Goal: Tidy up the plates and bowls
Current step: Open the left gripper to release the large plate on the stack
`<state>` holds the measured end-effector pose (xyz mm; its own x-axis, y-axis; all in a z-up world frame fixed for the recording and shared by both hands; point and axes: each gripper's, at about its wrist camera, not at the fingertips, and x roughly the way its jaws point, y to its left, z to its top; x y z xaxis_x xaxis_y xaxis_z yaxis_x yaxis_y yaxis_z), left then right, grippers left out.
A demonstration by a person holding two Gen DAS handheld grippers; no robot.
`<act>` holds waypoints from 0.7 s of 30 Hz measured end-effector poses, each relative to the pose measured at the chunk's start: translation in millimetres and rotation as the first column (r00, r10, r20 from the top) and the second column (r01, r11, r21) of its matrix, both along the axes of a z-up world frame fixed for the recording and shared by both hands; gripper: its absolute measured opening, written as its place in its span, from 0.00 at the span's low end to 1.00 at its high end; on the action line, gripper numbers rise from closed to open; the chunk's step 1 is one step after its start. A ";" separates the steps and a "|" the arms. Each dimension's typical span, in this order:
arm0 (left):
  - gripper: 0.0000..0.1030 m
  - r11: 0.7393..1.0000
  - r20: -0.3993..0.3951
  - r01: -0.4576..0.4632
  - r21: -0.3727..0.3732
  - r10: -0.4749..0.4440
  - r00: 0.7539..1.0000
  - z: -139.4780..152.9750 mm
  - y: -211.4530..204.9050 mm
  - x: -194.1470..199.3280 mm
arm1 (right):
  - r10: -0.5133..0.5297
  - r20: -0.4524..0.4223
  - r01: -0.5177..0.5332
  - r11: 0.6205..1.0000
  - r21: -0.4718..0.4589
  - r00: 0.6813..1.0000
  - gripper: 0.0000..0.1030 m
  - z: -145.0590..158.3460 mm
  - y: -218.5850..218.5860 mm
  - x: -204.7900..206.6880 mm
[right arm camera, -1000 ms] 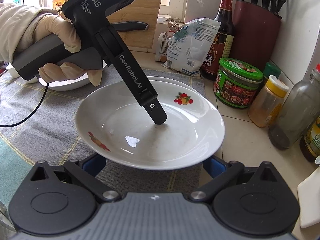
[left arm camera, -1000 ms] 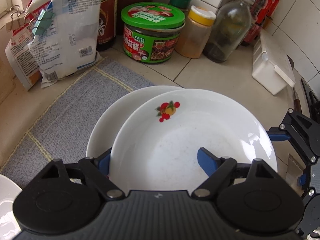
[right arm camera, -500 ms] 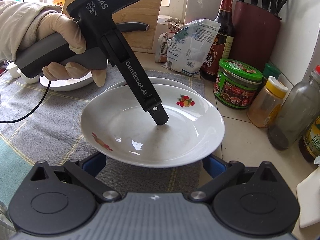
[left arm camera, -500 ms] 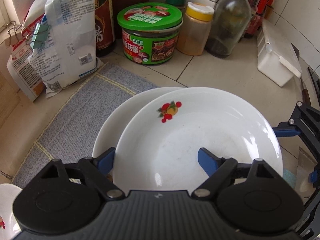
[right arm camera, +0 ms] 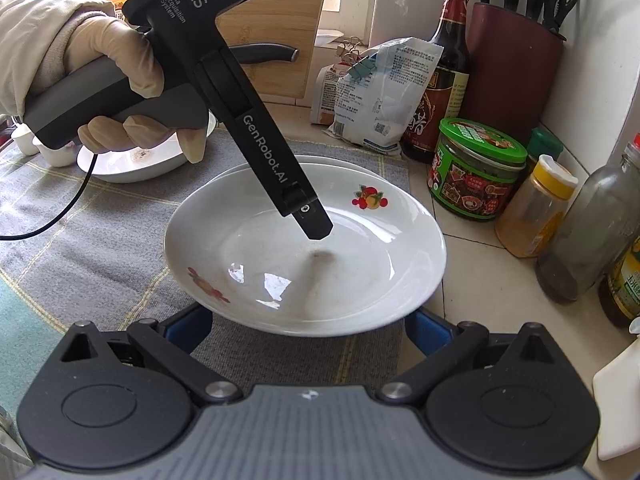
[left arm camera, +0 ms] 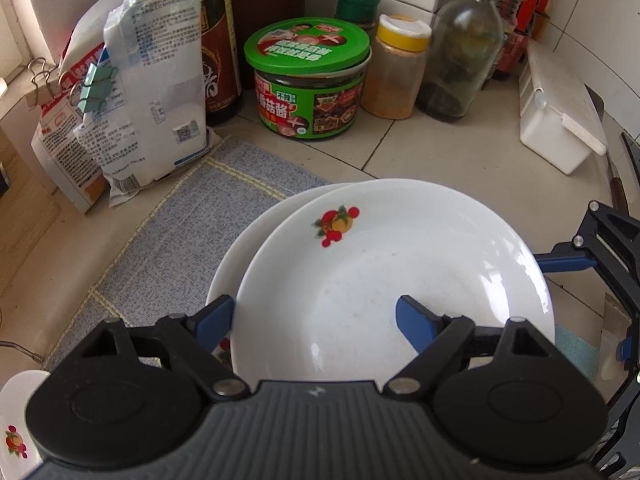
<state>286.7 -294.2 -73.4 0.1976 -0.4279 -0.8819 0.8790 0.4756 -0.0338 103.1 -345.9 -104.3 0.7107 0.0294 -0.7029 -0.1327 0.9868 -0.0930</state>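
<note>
Jaws astride top plate (left arm camera: 384,280) rim.

The upper plate (right arm camera: 304,264) lies on a lower plate (right arm camera: 344,165), shifted off its middle, both on a mat (right arm camera: 80,248) on the desk (right arm camera: 492,292). Right of the plates stands a jar (right arm camera: 478,170); behind them leans a bag (right arm camera: 380,96). Left on the mat sits a bowl (right arm camera: 132,168).

Bright daylight from the upper left, glare patches on the white plate (right arm camera: 304,268), soft shadows, sharp focus, fisheye-bent dark corners.
</note>
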 end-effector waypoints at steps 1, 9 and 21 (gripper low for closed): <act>0.84 1.000 0.004 0.000 0.001 0.000 1.000 0.4 0.2 -0.3 | 0.001 -0.001 -0.001 1.000 0.000 1.000 1.00 -0.2 0.0 0.3; 0.85 1.000 0.035 0.009 0.010 -0.010 0.999 1.6 0.2 -1.7 | 0.007 -0.017 -0.007 1.000 0.001 1.000 1.00 -1.8 -1.0 6.6; 0.85 1.000 0.059 -0.007 0.008 0.007 0.998 3.5 5.2 -2.1 | -0.001 -0.044 0.003 0.999 0.043 0.999 1.00 -3.3 -1.5 10.7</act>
<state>284.6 -289.0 -69.9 0.2522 -0.4194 -0.8721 0.8760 0.4819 0.0215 113.8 -347.3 -107.6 0.6792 0.0585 -0.7316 -0.1337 0.9900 -0.0450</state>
